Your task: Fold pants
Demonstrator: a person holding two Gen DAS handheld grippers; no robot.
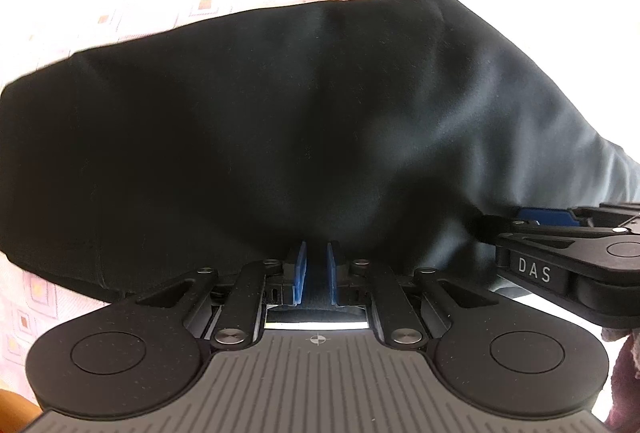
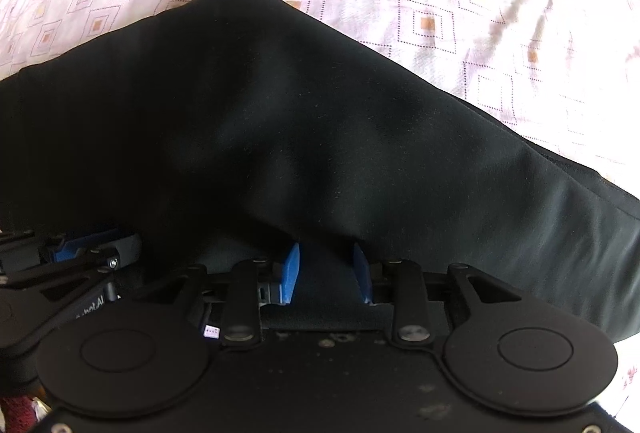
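Note:
Black pants [image 1: 280, 113] lie in a folded heap on a pink patterned bedsheet [image 2: 480, 13]. My left gripper [image 1: 317, 257] points down at their near edge, its blue pads almost together and pinching a strip of the dark cloth. My right gripper [image 2: 326, 257] stands just to its right, also pointing down. Its blue pads are well apart, and the pants [image 2: 320, 113] lie loose between them without being pressed. Each gripper shows at the edge of the other's view, the left gripper [image 2: 92, 247] close beside the right one.
The sheet [image 1: 120, 13] spreads beyond the pants on the far side and to the right, wrinkled at the far right. A dark red sleeve [image 1: 624, 373] shows at the lower right of the left wrist view.

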